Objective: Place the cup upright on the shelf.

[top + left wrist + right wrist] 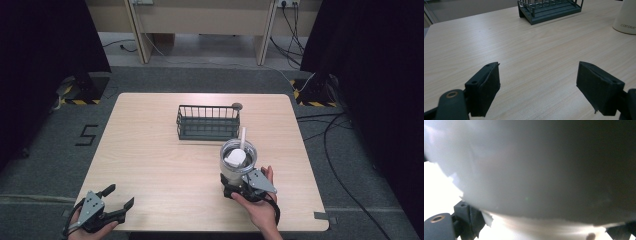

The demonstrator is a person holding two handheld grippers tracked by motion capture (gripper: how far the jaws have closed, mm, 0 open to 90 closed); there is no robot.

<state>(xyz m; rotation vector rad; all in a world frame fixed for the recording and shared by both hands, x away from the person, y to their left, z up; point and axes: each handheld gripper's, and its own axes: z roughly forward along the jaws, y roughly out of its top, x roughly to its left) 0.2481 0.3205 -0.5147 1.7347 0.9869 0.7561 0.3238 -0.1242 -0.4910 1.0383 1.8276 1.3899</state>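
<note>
A white tumbler (238, 161) with a clear lid and a white straw (243, 137) stands on the wooden table (150, 150), right of centre near the front. My right gripper (235, 184) is shut on its lower body from the near side. In the right gripper view the tumbler wall (536, 170) sits right against the camera, with a black finger (467, 218) at its lower left. My left gripper (121, 195) is at the table's front left corner, open with nothing between its fingers (485, 87). The tumbler's base (626, 17) stands far to its right.
A dark wire basket (208, 122) stands at the middle back of the table, also ahead in the left gripper view (549, 10). A small dark round object (237, 106) lies behind its right corner. Bare wood stretches between the left gripper and the basket.
</note>
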